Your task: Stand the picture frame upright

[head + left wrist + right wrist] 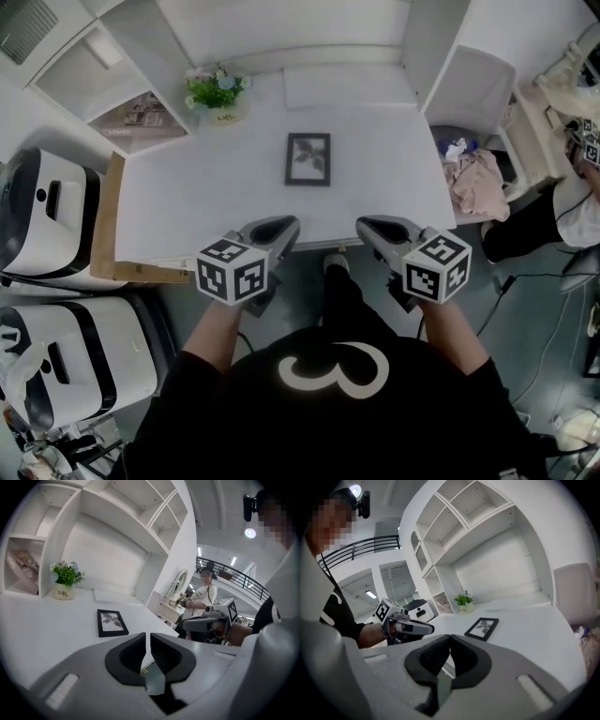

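While one frame [307, 158] lies flat mid-bench [187, 197], two hand-held grippers hover at the near edge, well apart from it. The left hand-held gripper [284, 225] and the right hand-held gripper [367, 225] each have their jaws together, holding nothing. One pot [225, 112] at the back holds one green plant [216, 87].

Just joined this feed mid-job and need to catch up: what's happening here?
A person holds a grey two-jaw gripper in each hand at the near edge of the white table. The left gripper and right gripper are both shut and empty. The black rectangular picture frame lies flat mid-table, beyond both grippers and untouched, so standing it up has not begun. A green plant in a white pot sits at the far left.
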A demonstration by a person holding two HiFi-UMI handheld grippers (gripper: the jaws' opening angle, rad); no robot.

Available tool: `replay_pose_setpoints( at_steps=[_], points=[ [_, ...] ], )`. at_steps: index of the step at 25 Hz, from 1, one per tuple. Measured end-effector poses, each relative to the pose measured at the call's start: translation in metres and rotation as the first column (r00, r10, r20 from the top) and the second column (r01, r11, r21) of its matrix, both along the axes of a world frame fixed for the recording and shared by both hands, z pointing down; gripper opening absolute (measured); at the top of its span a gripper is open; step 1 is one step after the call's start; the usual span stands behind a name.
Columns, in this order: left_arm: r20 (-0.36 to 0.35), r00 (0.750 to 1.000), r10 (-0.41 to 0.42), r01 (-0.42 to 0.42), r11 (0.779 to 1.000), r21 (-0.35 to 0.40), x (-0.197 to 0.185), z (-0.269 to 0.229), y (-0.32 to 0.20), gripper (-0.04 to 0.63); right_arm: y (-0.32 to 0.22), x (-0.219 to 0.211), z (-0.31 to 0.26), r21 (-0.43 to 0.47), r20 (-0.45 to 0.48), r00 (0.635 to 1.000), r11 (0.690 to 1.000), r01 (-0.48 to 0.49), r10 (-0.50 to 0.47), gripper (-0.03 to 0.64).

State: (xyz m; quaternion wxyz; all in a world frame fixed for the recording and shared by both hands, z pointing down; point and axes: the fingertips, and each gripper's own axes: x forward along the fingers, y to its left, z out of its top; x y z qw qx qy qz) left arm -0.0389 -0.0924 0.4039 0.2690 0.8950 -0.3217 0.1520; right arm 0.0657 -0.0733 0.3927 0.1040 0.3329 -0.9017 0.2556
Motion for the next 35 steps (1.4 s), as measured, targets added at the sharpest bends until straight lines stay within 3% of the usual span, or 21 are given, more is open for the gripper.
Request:
replay_pose_setpoints(
  at_steps=[3, 5, 6, 7, 19, 27, 35],
  points=[
    [0.026, 1.000, 0.001, 0.000, 1.000, -0.020, 0.000, 0.009, -0.019, 0.025, -0.023, -0.004, 0.009, -0.011, -0.024, 1.000, 1.000, 0.017, -0.017, 0.003],
    [0.037, 0.999, 0.002, -0.001, 0.999, -0.038, 0.000, 0.015, -0.034, 0.103, -0.044, -0.008, 0.016, -0.021, -0.036, 0.999, 1.000, 0.024, -0.024, 0.003],
    [0.045, 0.999, 0.001, 0.001, 0.999, -0.048, -0.001, 0.019, -0.043, 0.124, -0.055, -0.011, 0.020, -0.028, -0.040, 0.999, 0.999, 0.026, -0.027, 0.039],
    [0.054, 0.999, -0.002, 0.005, 0.998, -0.057, -0.002, 0.022, -0.052, 0.124, -0.066, -0.013, 0.024, -0.036, -0.045, 0.999, 0.999, 0.026, -0.028, 0.087],
    [0.176, 0.984, 0.005, 0.027, 0.983, -0.182, -0.010, 0.083, -0.154, 0.147, -0.184, -0.018, 0.094, -0.154, -0.218, 0.975, 0.988, 0.008, -0.042, 0.155],
    [0.252, 0.968, -0.013, 0.071, 0.972, -0.223, -0.016, 0.122, -0.193, 0.147, -0.209, -0.024, 0.131, -0.207, -0.278, 0.959, 0.978, -0.005, -0.054, 0.172],
    [0.266, 0.964, -0.008, 0.083, 0.959, -0.272, -0.018, 0.141, -0.194, 0.146, -0.214, -0.034, 0.149, -0.239, -0.305, 0.948, 0.971, 0.014, -0.088, 0.176]
  ],
)
